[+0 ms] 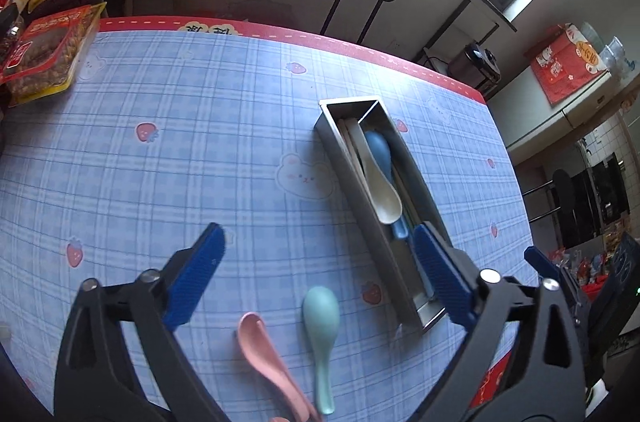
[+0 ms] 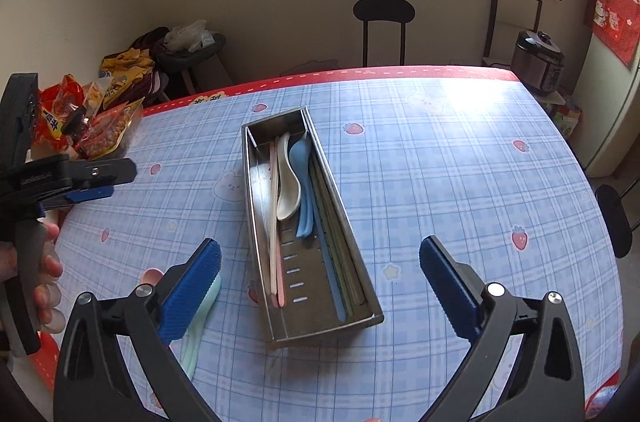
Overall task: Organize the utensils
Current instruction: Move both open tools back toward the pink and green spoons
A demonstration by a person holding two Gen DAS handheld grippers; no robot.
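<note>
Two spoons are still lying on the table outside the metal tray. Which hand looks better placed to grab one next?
Probably the left. The left gripper hangs open right above the pink spoon and green spoon. The right gripper is open over the tray instead.

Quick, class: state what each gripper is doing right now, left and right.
Left gripper: open, holding nothing, above the pink spoon and green spoon.
Right gripper: open, empty, over the metal tray.
</note>
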